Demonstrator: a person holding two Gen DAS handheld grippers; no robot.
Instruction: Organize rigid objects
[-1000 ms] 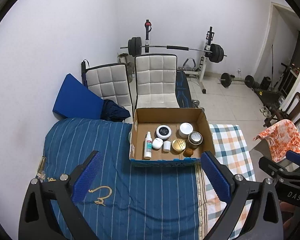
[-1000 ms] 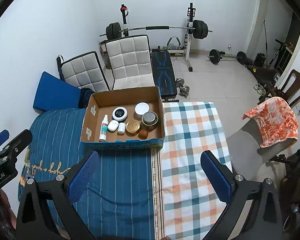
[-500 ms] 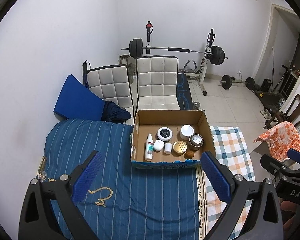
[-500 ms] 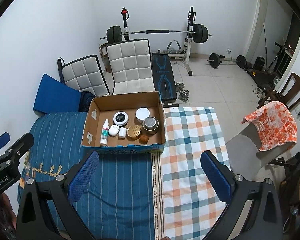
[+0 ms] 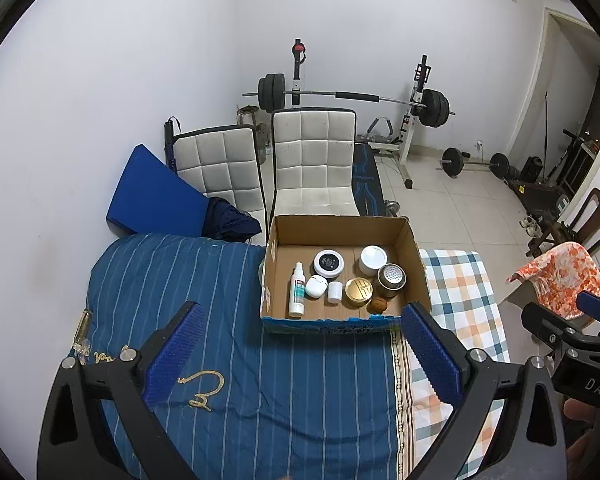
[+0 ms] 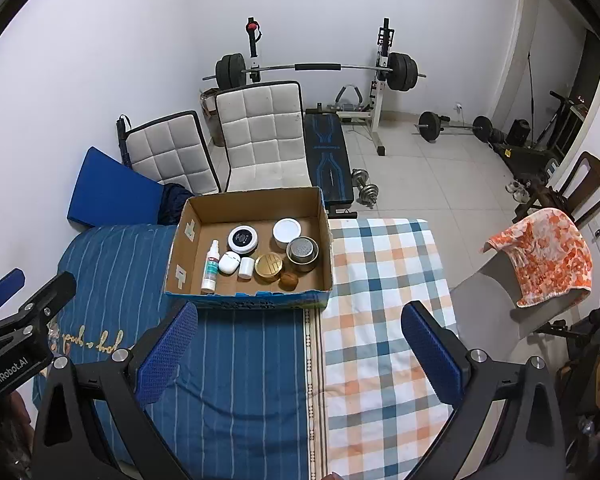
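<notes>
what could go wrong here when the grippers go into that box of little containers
The items in the cardboard box sit crowded: the white cap touches the earbud case and the gold tin, so an open left hand-held gripper or right hand-held gripper may knock neighbours. The brown ball could roll. The spray bottle lies close to the wall, leaving little finger room.

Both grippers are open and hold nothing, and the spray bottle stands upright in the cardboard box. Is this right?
Not quite. The spray bottle is not upright: it lies flat on the floor of the cardboard box, by its left wall, as the right wrist view shows. The rest holds: the left gripper and the right gripper are open and hold nothing.
</notes>
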